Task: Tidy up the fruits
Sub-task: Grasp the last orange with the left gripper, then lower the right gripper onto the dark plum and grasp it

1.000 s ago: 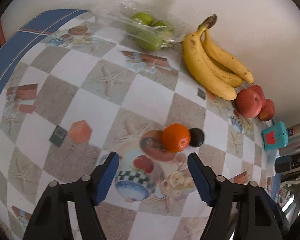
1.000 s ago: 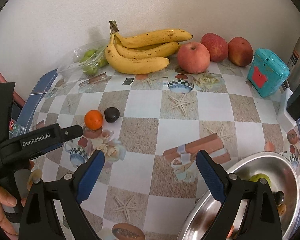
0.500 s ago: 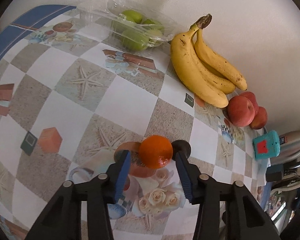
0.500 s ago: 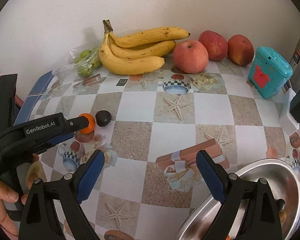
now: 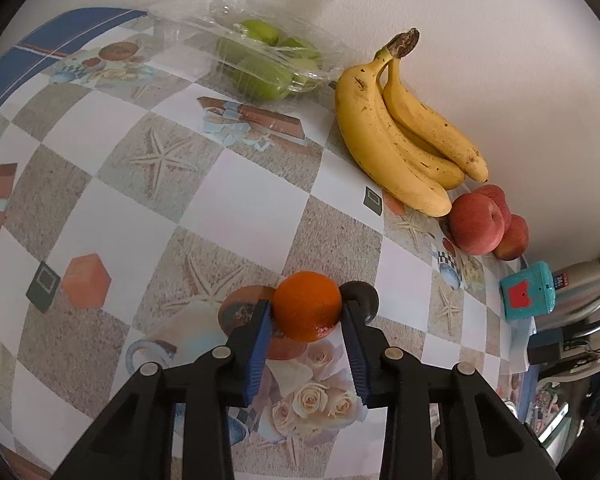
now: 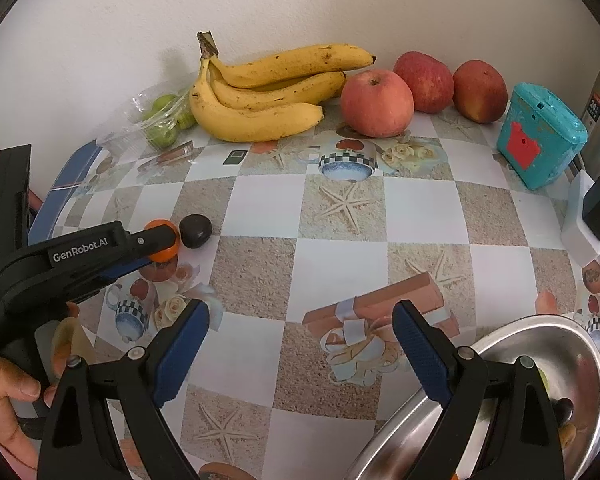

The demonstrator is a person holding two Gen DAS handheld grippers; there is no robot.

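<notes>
The left gripper (image 5: pixel 306 314) had just been closing its jaws, which pressed both sides of the small round orange fruit (image 5: pixel 307 305) on the patterned desk (image 5: pixel 236 200), beside a small dark round fruit (image 6: pixel 195 231). The right gripper (image 6: pixel 300 346) hung wide open, empty, near the steel bowl (image 6: pixel 532 332).

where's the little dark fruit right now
In the right wrist view the dark fruit sits on the table, left of centre, just right of the orange that the left gripper has just been closing on.
</notes>
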